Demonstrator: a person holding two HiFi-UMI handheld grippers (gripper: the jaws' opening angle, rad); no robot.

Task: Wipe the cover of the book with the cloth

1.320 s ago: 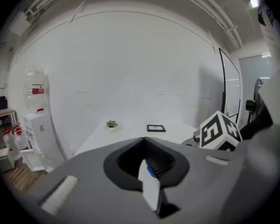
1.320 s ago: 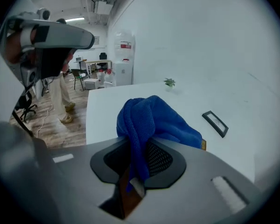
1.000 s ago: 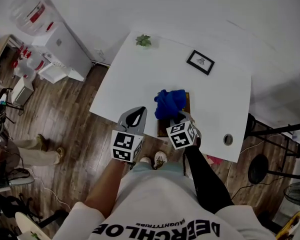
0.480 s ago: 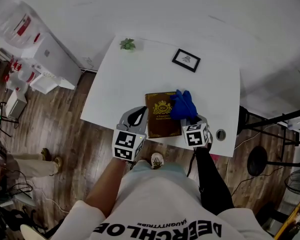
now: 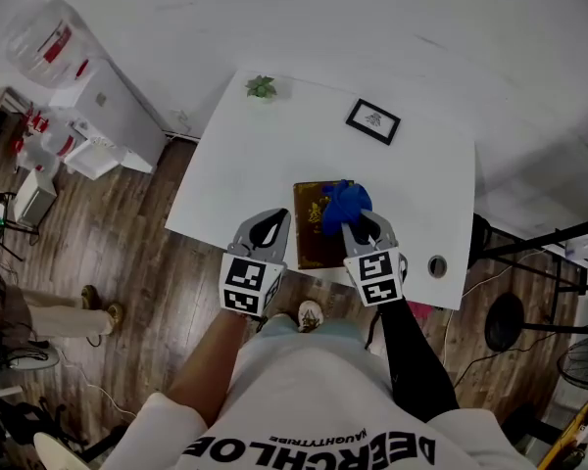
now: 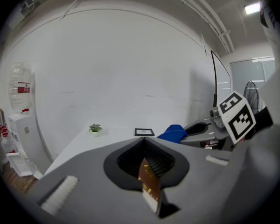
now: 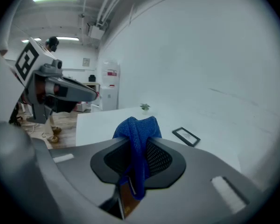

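Observation:
A brown book [image 5: 314, 231] with a gold emblem lies near the front edge of the white table [image 5: 265, 155]. My right gripper [image 5: 359, 227] is shut on a blue cloth [image 5: 344, 202], which rests bunched on the book's upper right cover. In the right gripper view the cloth [image 7: 139, 139] hangs between the jaws with a strip of the book [image 7: 126, 202] under it. My left gripper [image 5: 268, 229] sits just left of the book, jaws together and empty. A sliver of the book [image 6: 149, 181] shows through them.
A small potted plant [image 5: 261, 87] stands at the table's far left and a black picture frame [image 5: 372, 121] lies at the far right. A cable hole [image 5: 437, 265] is near the right front corner. A water dispenser [image 5: 78, 76] stands on the wood floor to the left.
The right gripper has dragged the cloth across the cover, out to the book's right edge and back onto its upper right part. The left gripper has stayed beside the book.

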